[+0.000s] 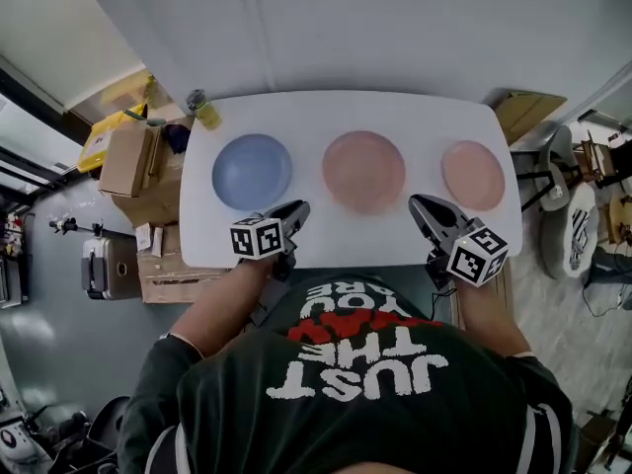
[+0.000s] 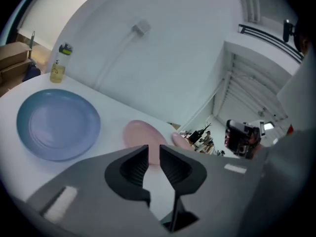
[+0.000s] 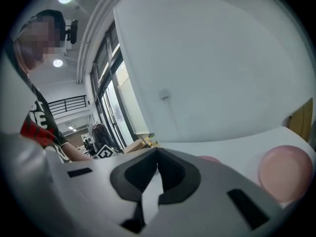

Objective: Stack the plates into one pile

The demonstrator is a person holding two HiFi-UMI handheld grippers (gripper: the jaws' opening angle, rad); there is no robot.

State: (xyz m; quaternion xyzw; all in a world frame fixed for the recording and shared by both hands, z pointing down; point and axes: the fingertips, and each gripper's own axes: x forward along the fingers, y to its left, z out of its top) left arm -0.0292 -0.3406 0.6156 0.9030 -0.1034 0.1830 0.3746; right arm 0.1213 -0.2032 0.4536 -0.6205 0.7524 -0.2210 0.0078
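As laid on white table (image 1: pixel 306 117), left to right, apart in a row: blue plate (image 1: pixel 252 171); larger pink plate (image 1: pixel 363 171); smaller pink plate (image 1: pixel 472 174); left gripper (image 1: pixel 296 210) at near edge, jaws slightly parted, empty; right gripper (image 1: pixel 417 203) at near edge, jaws closed together, grasping nothing.

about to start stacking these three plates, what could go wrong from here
1. The plates lie flat on the table, so a jaw may shove a rim rather than get under it; the small pink plate sits near the table's right edge and could slide off.
2. That plate looks smaller than the blue plate and the middle pink plate; put lowest, the pile might rock.
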